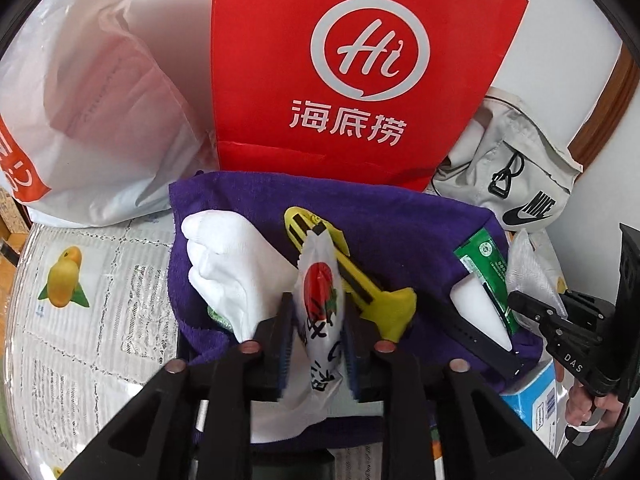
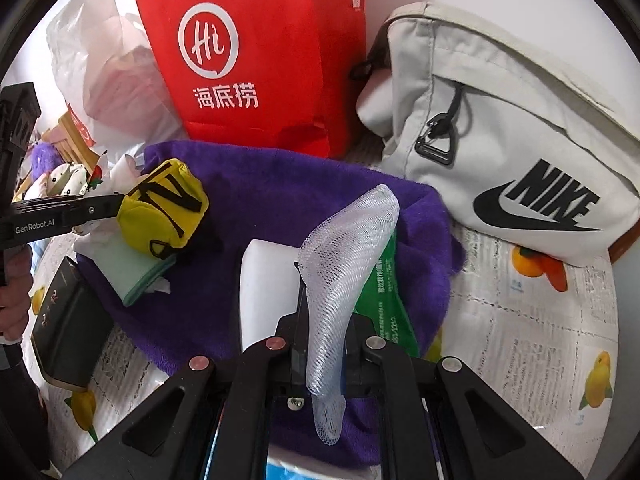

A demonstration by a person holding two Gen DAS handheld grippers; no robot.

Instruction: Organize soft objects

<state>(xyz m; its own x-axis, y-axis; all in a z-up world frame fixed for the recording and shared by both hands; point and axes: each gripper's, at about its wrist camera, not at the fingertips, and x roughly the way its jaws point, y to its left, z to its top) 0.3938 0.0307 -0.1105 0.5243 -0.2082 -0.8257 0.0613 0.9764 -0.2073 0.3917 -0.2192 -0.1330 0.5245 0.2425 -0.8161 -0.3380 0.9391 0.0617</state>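
The left hand-held gripper (image 1: 316, 344) is clamped on a white snack packet (image 1: 318, 300) printed with a red fruit and black characters, held upright just above the purple towel (image 1: 400, 232). The right hand-held gripper (image 2: 322, 356) is clamped on a translucent white mesh sleeve (image 2: 348, 256), soft and netted, its top curling over the towel's right half, in front of a green packet (image 2: 386, 300).

Black jaws, copper rivets, blue pads (image 1: 285, 354)
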